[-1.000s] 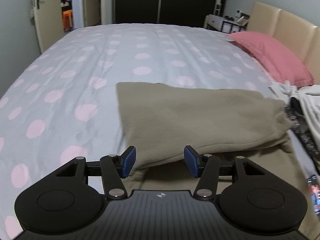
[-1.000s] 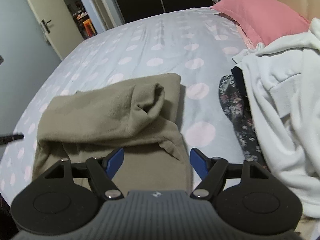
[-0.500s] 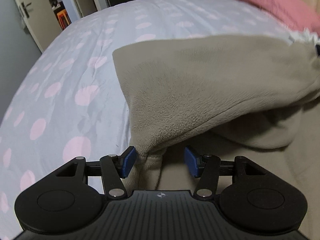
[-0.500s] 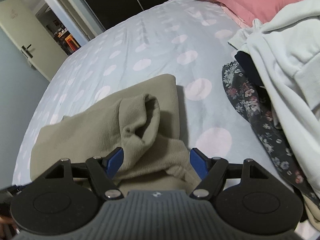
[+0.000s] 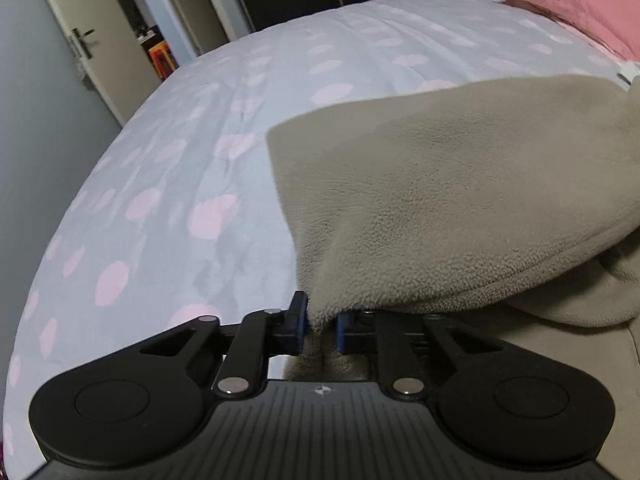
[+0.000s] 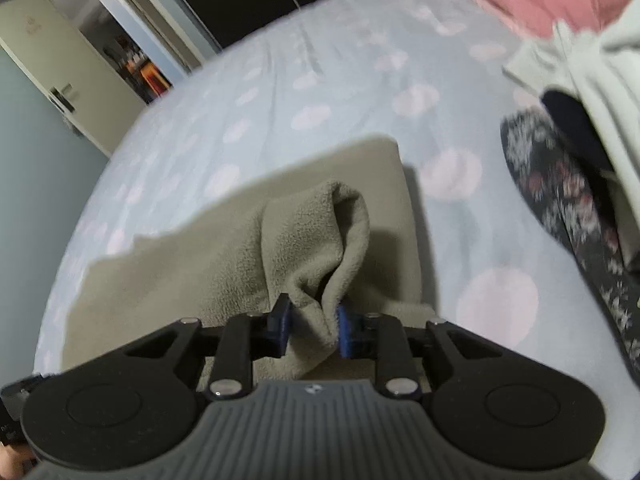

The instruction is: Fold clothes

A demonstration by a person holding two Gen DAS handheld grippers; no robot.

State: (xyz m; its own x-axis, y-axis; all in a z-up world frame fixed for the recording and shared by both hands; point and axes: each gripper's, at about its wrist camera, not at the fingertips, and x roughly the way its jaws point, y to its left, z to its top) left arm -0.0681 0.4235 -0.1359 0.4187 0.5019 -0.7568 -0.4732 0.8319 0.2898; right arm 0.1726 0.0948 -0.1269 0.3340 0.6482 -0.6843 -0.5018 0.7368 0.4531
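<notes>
A tan fleece garment (image 5: 460, 200) lies partly folded on the bed; it also shows in the right wrist view (image 6: 280, 240). My left gripper (image 5: 320, 326) is shut on the garment's near left corner, with fleece pinched between the blue pads. My right gripper (image 6: 312, 326) is shut on a bunched fold at the garment's near right edge. The folded upper layer rises from both grippers over the lower layer.
The bed has a pale sheet with pink dots (image 5: 180, 160). A pink pillow (image 5: 580, 4) lies at the far right. A pile of white (image 6: 600, 80) and dark floral clothes (image 6: 568, 200) lies to the right. A door (image 5: 92, 40) stands far left.
Both grippers moved forward onto the garment's near edge and closed on it. The fleece edge has lifted slightly between the pads.
</notes>
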